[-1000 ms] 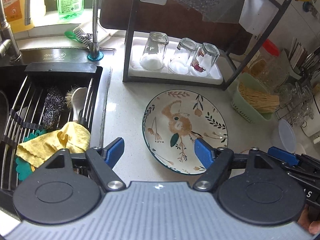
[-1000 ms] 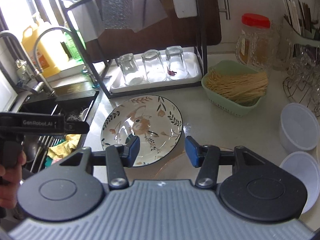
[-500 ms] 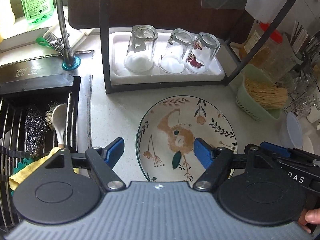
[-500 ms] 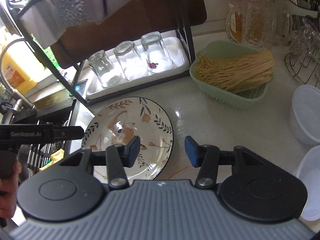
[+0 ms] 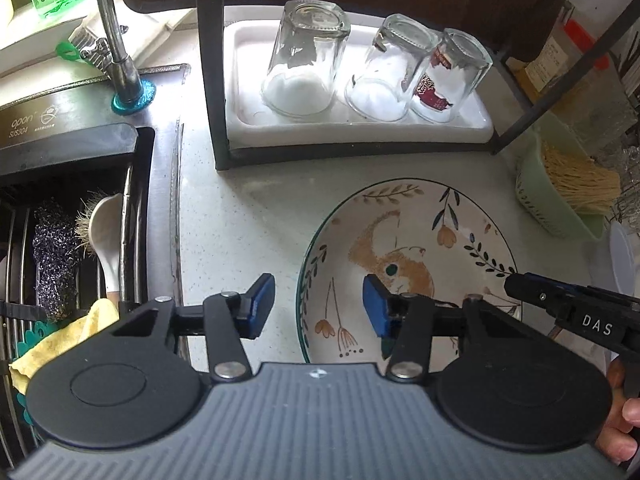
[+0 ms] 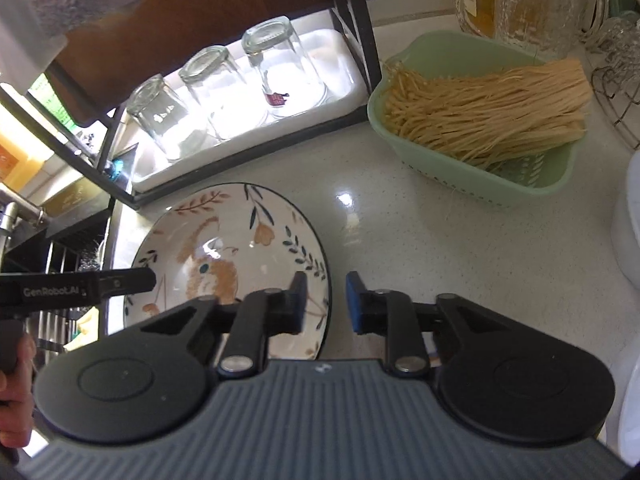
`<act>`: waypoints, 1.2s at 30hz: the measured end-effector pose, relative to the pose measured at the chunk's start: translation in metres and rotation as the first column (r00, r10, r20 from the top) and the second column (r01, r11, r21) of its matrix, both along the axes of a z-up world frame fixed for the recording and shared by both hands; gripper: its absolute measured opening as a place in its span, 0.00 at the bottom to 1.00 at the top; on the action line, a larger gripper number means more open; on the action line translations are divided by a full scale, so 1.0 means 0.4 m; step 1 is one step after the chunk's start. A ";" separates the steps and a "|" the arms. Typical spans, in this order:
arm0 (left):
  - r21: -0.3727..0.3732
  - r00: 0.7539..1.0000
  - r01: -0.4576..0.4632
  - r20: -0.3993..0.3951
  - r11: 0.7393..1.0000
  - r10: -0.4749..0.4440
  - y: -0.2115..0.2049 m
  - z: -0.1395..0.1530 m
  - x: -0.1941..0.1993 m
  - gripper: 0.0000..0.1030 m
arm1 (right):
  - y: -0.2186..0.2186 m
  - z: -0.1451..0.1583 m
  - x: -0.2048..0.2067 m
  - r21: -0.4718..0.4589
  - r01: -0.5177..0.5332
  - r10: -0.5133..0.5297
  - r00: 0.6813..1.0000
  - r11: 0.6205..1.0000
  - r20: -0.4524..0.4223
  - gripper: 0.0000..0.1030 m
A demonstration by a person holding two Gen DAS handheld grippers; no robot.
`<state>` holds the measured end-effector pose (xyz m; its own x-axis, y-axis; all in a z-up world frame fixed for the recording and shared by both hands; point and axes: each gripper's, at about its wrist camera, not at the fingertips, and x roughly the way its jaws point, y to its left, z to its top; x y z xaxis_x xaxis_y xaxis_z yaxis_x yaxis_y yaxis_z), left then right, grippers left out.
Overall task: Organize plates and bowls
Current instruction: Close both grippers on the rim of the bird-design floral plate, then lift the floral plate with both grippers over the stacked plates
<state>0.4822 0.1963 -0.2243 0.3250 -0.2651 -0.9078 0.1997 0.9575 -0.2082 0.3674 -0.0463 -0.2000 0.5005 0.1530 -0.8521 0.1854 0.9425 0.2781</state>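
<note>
A round plate with a squirrel and leaf pattern (image 5: pixel 408 264) lies flat on the white counter; it also shows in the right wrist view (image 6: pixel 228 256). My left gripper (image 5: pixel 319 306) is open, its jaws astride the plate's left rim, the right pad over the plate. My right gripper (image 6: pixel 326 302) is open with a narrower gap, its jaws astride the plate's right rim. Neither grips anything. White bowls (image 6: pixel 628 220) sit at the right edge of the right wrist view.
A black rack holds a white tray (image 5: pixel 360 128) with three upturned glasses (image 5: pixel 304 56). A green basket of dry noodles (image 6: pixel 484 116) stands right of the plate. The sink (image 5: pixel 72 220) with scrubber, brush and yellow cloth lies left. A faucet (image 5: pixel 116 40) stands behind.
Both grippers have moved forward and down to the plate, one at each side rim. The right gripper's jaws have narrowed. The plate has not moved.
</note>
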 end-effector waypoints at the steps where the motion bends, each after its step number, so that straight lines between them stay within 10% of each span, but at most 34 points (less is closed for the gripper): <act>1: 0.001 1.000 0.005 -0.003 1.000 -0.005 0.001 -0.002 0.004 0.46 | -0.005 -0.004 0.004 0.014 0.001 -0.001 1.000 1.000 -0.002 0.22; 23: -0.232 0.975 -0.150 -0.196 0.961 0.105 0.082 -0.062 0.054 0.38 | -0.052 -0.059 0.029 0.257 0.026 -0.011 0.998 0.966 -0.062 0.18; 36: -0.332 0.981 -0.143 -0.172 0.932 0.090 0.106 0.051 0.012 0.38 | -0.070 0.025 -0.020 0.279 0.034 -0.038 0.999 0.960 0.006 0.18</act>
